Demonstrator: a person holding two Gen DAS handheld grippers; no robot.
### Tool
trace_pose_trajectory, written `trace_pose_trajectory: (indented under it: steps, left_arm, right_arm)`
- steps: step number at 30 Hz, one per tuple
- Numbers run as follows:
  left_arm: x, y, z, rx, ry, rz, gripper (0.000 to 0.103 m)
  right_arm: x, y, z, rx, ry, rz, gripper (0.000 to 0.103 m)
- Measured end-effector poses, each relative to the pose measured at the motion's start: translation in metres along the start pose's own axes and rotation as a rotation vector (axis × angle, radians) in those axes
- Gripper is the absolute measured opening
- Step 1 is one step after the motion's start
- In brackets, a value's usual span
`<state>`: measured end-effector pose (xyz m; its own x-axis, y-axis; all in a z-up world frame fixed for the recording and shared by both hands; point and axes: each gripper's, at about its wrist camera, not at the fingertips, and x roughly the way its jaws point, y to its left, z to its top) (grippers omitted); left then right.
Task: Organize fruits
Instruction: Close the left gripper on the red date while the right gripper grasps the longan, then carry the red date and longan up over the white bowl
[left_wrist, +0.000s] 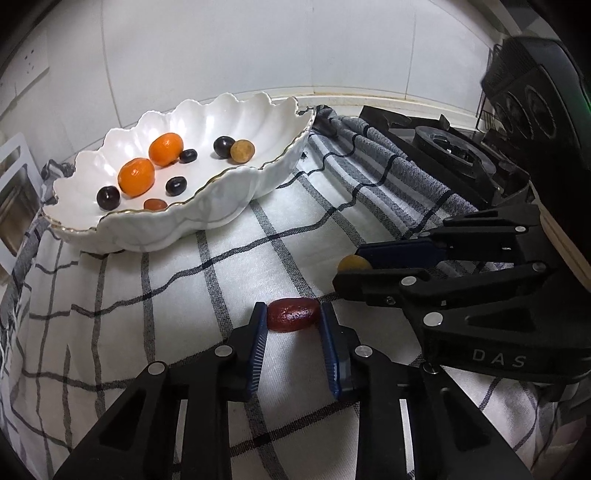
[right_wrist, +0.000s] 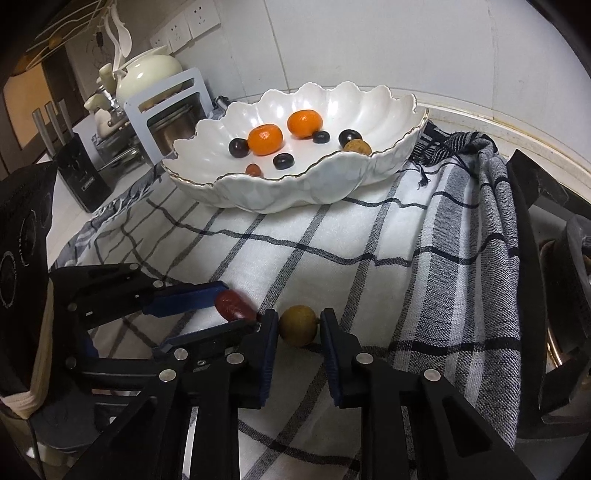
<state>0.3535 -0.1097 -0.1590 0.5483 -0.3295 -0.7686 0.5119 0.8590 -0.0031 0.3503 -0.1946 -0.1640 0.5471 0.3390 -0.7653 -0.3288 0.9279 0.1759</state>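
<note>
A home kitchen. White tiled walls carry a row of wall sockets; the counter holds a knife block, a cream teapot and a dish rack. A gas hob sits at one side, partly covered by a checked cloth bearing a scalloped white fruit bowl.
</note>
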Motion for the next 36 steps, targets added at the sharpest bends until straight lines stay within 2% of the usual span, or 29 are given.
trace_pose_trajectory:
  steps: [15, 28, 36]
  left_arm:
    - [-0.036, 0.006, 0.0, -0.096, -0.07, 0.027, 0.028]
    - [-0.091, 0.012, -0.001, -0.147, -0.176, 0.062, 0.028]
    - [-0.133, 0.015, 0.002, -0.156, -0.271, 0.096, 0.028]
  right_arm:
    - [-0.026, 0.011, -0.007, 0.007, -0.06, -0.033, 0.025]
    - [-0.066, 0.034, -0.005, -0.009, -0.153, -0.066, 0.025]
    - [-0.094, 0.053, 0.002, -0.029, -0.228, -0.088, 0.025]
